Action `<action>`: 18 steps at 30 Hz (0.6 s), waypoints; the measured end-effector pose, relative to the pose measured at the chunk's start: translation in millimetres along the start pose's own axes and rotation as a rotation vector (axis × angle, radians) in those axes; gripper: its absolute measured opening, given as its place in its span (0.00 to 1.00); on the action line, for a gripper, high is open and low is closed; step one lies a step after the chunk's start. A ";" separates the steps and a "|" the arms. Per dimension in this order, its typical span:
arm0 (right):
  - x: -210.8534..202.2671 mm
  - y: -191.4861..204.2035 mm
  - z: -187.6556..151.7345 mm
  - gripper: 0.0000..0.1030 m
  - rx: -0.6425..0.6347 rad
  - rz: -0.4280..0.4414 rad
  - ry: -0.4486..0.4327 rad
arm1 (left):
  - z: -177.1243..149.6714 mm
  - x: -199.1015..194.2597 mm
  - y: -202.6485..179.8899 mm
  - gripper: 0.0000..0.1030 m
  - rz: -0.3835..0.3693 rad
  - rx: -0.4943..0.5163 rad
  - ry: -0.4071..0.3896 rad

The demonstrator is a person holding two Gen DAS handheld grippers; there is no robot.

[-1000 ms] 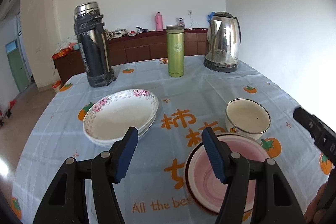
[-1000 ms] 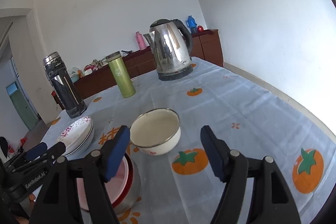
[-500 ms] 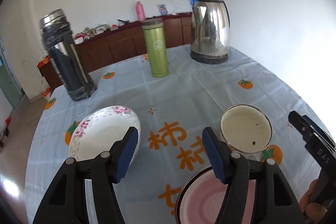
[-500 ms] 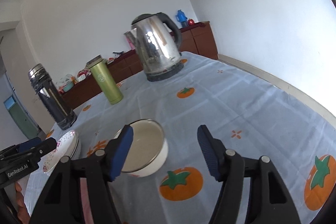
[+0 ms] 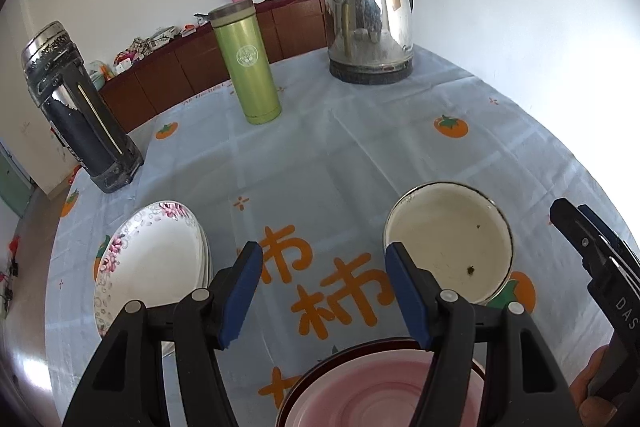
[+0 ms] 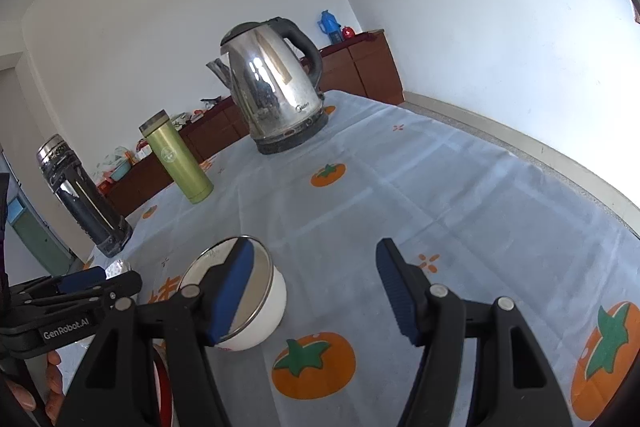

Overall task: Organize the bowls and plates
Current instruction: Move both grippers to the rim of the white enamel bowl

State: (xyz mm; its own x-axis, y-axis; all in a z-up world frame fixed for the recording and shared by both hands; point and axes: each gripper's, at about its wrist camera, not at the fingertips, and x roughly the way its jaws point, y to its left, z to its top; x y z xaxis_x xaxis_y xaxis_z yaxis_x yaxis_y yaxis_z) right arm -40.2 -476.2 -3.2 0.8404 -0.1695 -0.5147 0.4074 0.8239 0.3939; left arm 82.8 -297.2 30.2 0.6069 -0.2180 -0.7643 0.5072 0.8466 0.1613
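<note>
A stack of white plates with pink flowers (image 5: 154, 267) lies at the left of the table. A cream enamel bowl (image 5: 450, 245) stands at the right; it also shows in the right wrist view (image 6: 256, 311). A pink bowl with a dark red rim (image 5: 384, 391) sits at the near edge below my left gripper. My left gripper (image 5: 322, 293) is open and empty, above the cloth between the plates and the cream bowl. My right gripper (image 6: 314, 293) is open and empty, its left finger just in front of the cream bowl.
A steel kettle (image 5: 368, 15), a green flask (image 5: 248, 63) and a black and silver thermos (image 5: 76, 111) stand along the far side of the table. The tablecloth (image 5: 360, 147) is pale blue with orange persimmons. A brown sideboard (image 6: 360, 67) runs along the wall.
Both grippers have moved forward and to the right over the table. The plates and pink bowl have slid lower in the left wrist view. The cream bowl now sits beside the right gripper's left finger.
</note>
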 end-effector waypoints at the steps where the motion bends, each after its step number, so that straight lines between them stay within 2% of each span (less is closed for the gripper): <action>1: 1.1 0.4 -0.6 0.63 0.002 0.003 0.004 | 0.3 1.7 -0.9 0.64 0.006 0.002 0.005; 9: 6.2 -0.2 -1.7 0.61 0.010 0.013 0.020 | 3.0 13.0 -6.0 0.64 0.000 0.005 0.047; 12: 9.5 0.6 -2.6 0.54 0.011 0.021 0.039 | 3.5 17.5 -10.3 0.64 -0.011 0.005 0.064; 18: 13.0 2.8 -5.0 0.53 0.009 0.036 0.055 | 6.4 27.0 -18.7 0.64 -0.006 0.012 0.093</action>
State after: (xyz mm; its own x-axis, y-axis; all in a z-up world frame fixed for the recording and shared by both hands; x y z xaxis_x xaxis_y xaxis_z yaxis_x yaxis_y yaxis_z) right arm -30.0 -473.5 -12.6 0.8338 -0.1092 -0.5412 0.3805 0.8240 0.4199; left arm 93.7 -322.0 10.5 0.5443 -0.1767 -0.8200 0.5183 0.8395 0.1631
